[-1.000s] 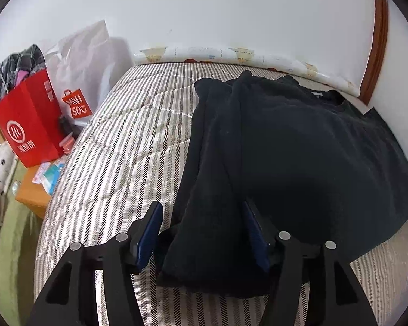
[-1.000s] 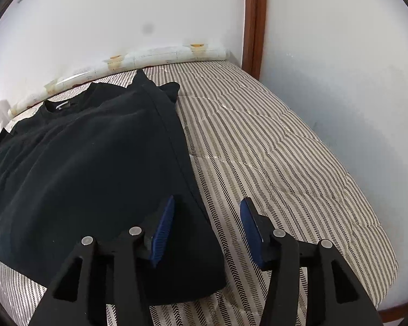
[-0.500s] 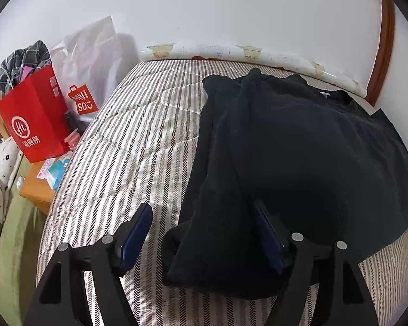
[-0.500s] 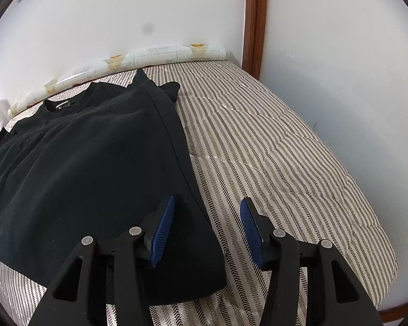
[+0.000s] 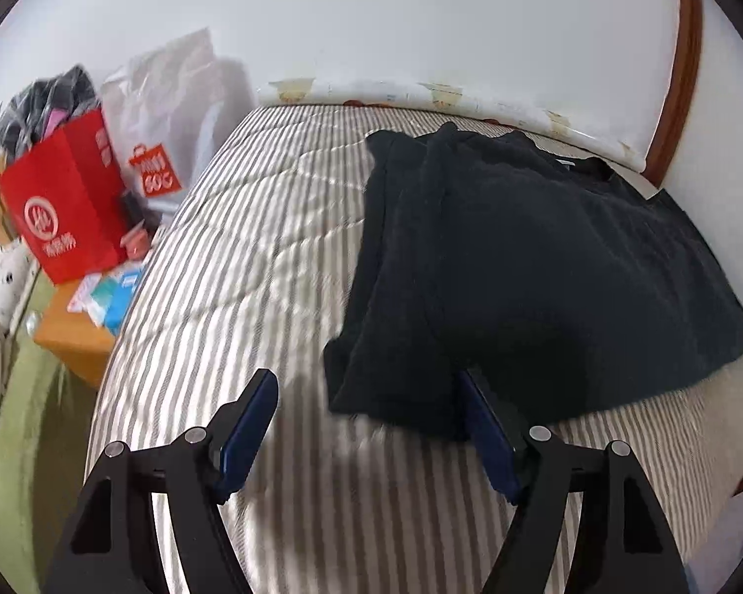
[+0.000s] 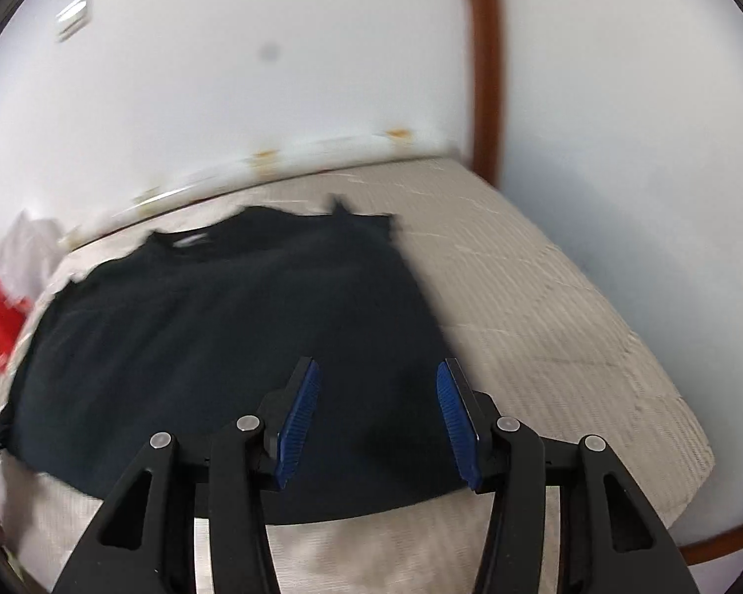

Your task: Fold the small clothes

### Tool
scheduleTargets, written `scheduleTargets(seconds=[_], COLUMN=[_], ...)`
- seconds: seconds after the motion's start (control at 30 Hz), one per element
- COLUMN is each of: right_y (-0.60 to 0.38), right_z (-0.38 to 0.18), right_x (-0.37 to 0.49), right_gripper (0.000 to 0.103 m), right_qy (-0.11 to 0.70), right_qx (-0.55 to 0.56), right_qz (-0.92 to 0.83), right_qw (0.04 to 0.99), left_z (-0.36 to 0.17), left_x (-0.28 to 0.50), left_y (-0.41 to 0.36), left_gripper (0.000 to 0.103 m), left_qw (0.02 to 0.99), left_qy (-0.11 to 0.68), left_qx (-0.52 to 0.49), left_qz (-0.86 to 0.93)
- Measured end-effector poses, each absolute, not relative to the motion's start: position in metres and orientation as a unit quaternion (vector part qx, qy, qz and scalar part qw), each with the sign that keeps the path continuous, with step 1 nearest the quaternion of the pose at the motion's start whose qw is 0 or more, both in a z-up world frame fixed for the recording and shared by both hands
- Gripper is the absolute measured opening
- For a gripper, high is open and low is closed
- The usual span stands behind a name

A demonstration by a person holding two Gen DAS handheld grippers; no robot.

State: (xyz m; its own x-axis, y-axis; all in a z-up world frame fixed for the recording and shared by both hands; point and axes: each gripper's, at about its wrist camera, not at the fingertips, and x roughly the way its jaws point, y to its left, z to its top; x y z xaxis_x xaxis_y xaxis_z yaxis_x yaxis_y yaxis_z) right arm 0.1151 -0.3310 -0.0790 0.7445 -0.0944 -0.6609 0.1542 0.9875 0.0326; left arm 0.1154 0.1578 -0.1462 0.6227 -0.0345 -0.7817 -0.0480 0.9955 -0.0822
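Observation:
A black T-shirt lies on the striped mattress, its left side folded inward over the body. My left gripper is open and empty just in front of the shirt's near left corner. In the right wrist view the same shirt spreads flat, collar toward the wall. My right gripper is open and empty above the shirt's near right hem.
A red paper bag and a white plastic bag stand on a wooden bedside table left of the bed. White walls and a brown wooden post bound the bed at the back and right.
My left gripper pulled back and left off the folded edge, which now lies free. My right gripper shifted left and lifted, so it now hangs over the shirt instead of its right edge.

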Motion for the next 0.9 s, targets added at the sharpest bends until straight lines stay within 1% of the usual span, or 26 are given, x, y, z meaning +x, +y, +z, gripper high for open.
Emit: scheduleTargets(seconds=[0.07, 0.17, 0.3, 0.47, 0.53, 0.7, 0.77, 0.9], right_y=[-0.293, -0.224, -0.133, -0.038, -0.014, 0.026, 0.041, 0.059], right_z=[-0.079, -0.093, -0.122, -0.141, -0.140, -0.139, -0.142, -0.145], right_x=[0.118, 0.123, 0.132, 0.131, 0.124, 0.116, 0.112, 0.104], right_gripper=[0.050, 0.050, 0.050, 0.051, 0.053, 0.054, 0.054, 0.054], right_qy=[0.348, 0.346, 0.374, 0.383, 0.366, 0.369, 0.358, 0.355], right_qx=[0.020, -0.008, -0.046, -0.079, -0.102, -0.133, -0.164, -0.173], right_qz=[-0.039, 0.025, 0.090, 0.163, 0.166, 0.225, 0.231, 0.254], right_qw=[0.936, 0.938, 0.922, 0.906, 0.910, 0.892, 0.889, 0.883], left_z=[-0.145, -0.144, -0.143, -0.144, -0.144, -0.145, -0.146, -0.149], left_x=[0.104, 0.089, 0.068, 0.054, 0.051, 0.047, 0.048, 0.049], left_y=[0.164, 0.172, 0.192, 0.217, 0.224, 0.229, 0.231, 0.235], left_gripper=[0.073, 0.073, 0.073, 0.073, 0.073, 0.073, 0.073, 0.073], left_qw=[0.899, 0.895, 0.889, 0.883, 0.880, 0.881, 0.880, 0.877], left_qy=[0.434, 0.442, 0.453, 0.461, 0.463, 0.460, 0.461, 0.466], left_qx=[-0.055, -0.051, -0.058, -0.083, -0.097, -0.105, -0.111, -0.116], left_qz=[0.003, 0.017, 0.029, 0.036, 0.034, 0.018, 0.012, -0.004])
